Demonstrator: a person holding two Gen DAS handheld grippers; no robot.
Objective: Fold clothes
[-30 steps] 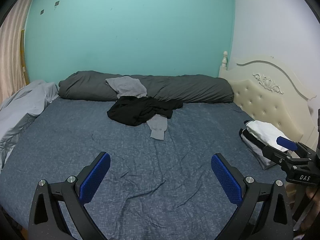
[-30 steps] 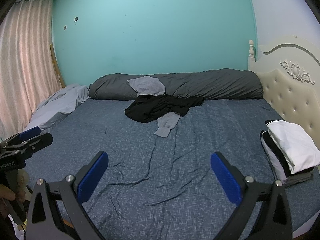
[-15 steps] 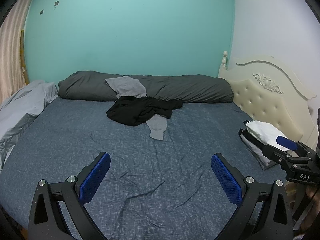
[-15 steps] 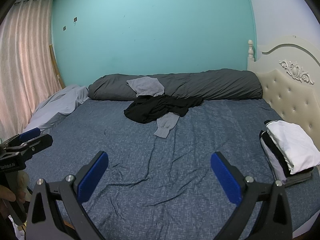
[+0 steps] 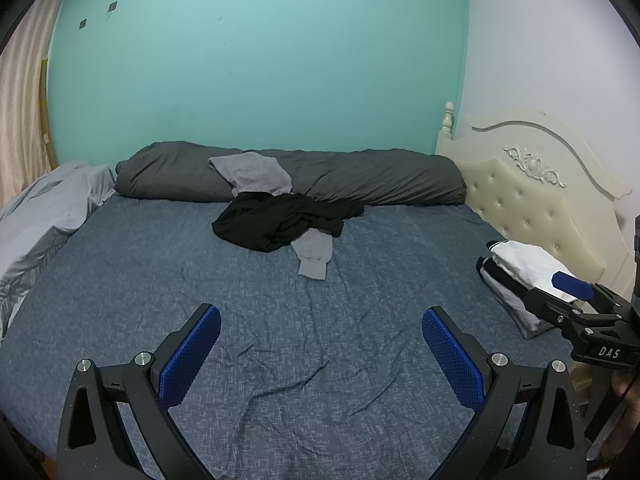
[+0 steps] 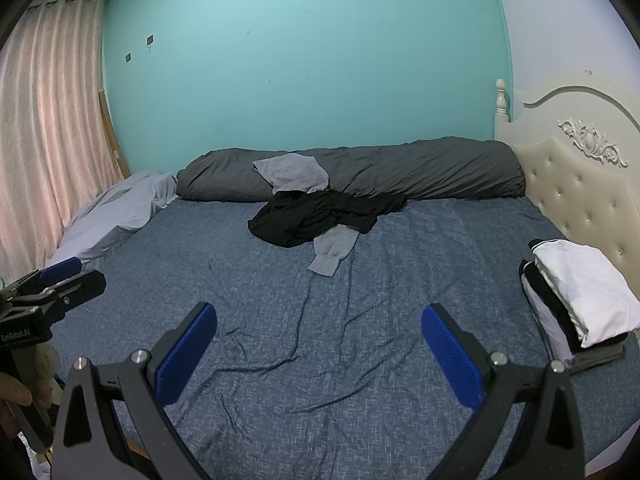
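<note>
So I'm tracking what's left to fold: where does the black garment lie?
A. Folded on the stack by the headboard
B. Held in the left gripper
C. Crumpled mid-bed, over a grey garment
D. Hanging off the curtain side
C: the black garment lies crumpled mid-bed, over the grey garment; both grippers are open and empty.

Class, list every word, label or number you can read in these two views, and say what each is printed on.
"DAS": white letters on the black body of the right gripper, seen from the left wrist.
"GenRobot.AI": small white print on the black body of the left gripper, seen from the right wrist; slightly blurred.
No other text is readable.
</note>
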